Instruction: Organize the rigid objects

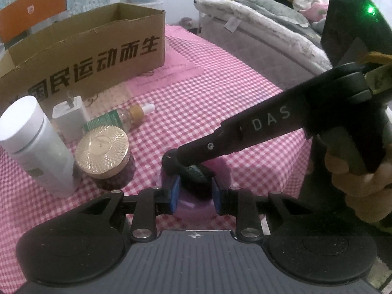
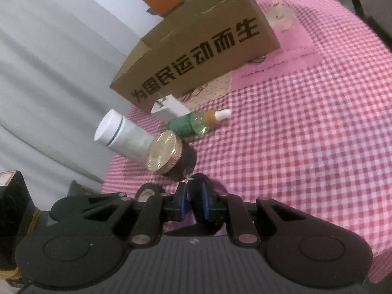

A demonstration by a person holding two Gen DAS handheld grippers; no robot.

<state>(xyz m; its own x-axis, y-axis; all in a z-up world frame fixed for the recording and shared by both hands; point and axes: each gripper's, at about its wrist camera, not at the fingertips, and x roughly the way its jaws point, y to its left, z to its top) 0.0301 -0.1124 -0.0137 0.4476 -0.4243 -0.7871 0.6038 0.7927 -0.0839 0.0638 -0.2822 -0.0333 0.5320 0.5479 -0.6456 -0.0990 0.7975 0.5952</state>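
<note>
**Two-gripper hold on a purple container, remaining items ahead**

Left gripper (image 1: pixel 195 197): clenched on the sides of a purple container (image 1: pixel 189 207), directly between its blue pads, just above the checked tablecloth (image 1: pixel 220 98). Right gripper (image 2: pixel 194 202): nearly shut, pinching a dark textured piece (image 1: pixel 197 171) on top of that container; whether a lid or a separate item cannot be told. Likely rigid, light and smooth-walled, so prone to slipping; best taken low on the body, across its width, with the top piece pinched at its rim.

Ahead and to the left of the left gripper, close together: one gold-lidded jar (image 1: pixel 103 147), probably glass and heavy for its size; one white cylindrical bottle (image 1: pixel 36 142), upright, touching the jar; one white charger plug (image 1: pixel 69 116); one dropper bottle (image 1: pixel 132 116), lying on its side, fragile at the neck. Farther ahead: one open cardboard box (image 1: pixel 85 56), the probable destination.
</note>
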